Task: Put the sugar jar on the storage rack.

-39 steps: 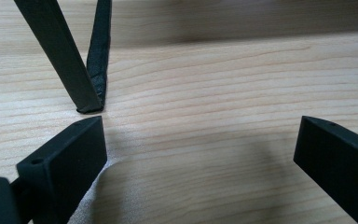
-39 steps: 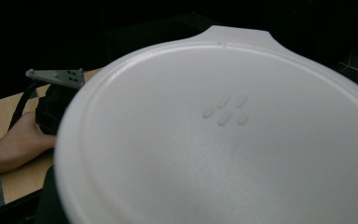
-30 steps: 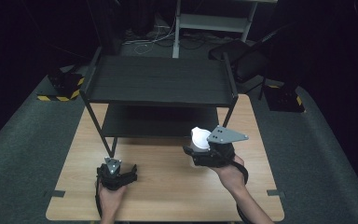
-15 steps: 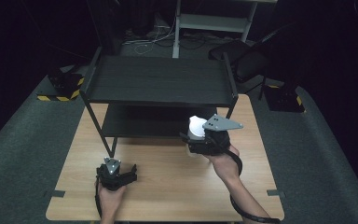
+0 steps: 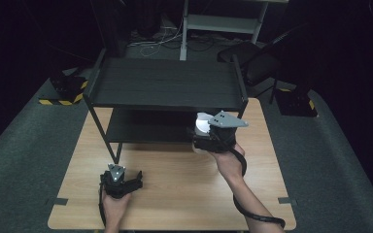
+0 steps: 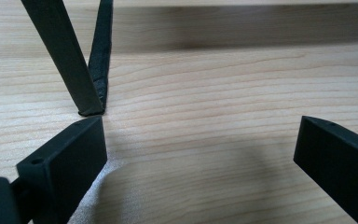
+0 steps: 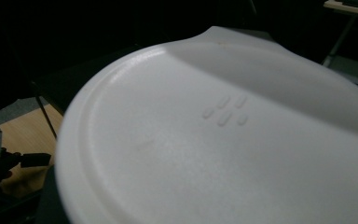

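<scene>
A pale wooden bench [image 5: 175, 194] stands on grey carpet in a dark room and carries a black two-tier shelf rack [image 5: 167, 85], with a metal stand and cables behind it and yellow-black striped blocks on the floor at either side. The right tool [image 5: 200, 133] is clamped on a white foam plate [image 7: 223, 140], which juts ahead of it toward the rack's front right corner, tilted, face up toward the camera, with no long axis to tell. The left tool [image 5: 135, 180] rests on the bench, its jaws wide apart, just short of the rack's leg [image 6: 65, 56]
</scene>
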Tool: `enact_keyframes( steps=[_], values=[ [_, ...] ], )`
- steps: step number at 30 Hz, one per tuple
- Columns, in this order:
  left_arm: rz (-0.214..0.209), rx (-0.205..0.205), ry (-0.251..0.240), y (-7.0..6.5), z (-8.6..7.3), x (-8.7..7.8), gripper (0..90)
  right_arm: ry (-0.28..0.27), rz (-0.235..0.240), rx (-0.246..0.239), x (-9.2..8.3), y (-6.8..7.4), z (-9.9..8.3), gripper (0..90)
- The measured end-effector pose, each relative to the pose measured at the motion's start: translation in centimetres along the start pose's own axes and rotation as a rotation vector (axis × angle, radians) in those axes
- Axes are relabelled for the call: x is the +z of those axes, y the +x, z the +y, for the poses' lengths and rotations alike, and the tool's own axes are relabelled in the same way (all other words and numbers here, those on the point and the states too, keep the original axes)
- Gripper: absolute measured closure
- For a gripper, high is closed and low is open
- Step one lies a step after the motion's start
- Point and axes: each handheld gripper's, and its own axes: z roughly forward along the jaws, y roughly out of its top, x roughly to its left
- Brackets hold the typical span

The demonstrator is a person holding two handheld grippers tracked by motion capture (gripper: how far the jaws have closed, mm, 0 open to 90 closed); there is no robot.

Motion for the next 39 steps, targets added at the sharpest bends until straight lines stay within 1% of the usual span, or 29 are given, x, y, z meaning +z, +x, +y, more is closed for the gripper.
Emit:
enact_keyframes(
  steps=[2,14,23,27,31,37,39],
  values=[
    [0.001,0.006,0.002,-0.1,0.0,0.0,2.7,-0.004,-0.016,-0.001,0.3,0.2,0.1,30.9],
    [0.001,0.005,0.002,-0.1,0.0,0.0,2.7,-0.031,-0.087,0.022,2.1,0.8,-0.2,30.9],
    [-0.001,0.004,0.002,0.0,0.0,0.0,2.7,-0.046,-0.109,0.024,3.0,1.0,-0.4,30.9],
    [-0.001,0.004,0.001,0.0,0.0,0.0,2.7,-0.051,-0.123,0.019,3.3,1.0,-0.4,30.9],
    [0.001,0.005,0.002,-0.1,0.0,0.0,2.7,-0.062,-0.137,0.004,3.5,1.2,-0.6,30.9],
    [0.000,0.003,0.001,-0.1,0.0,0.0,2.7,-0.080,-0.136,0.003,3.6,1.2,-1.1,30.9],
    [0.000,0.003,0.001,-0.1,0.0,0.0,2.7,-0.091,-0.126,0.015,3.7,1.1,-1.4,30.9]
  ],
)
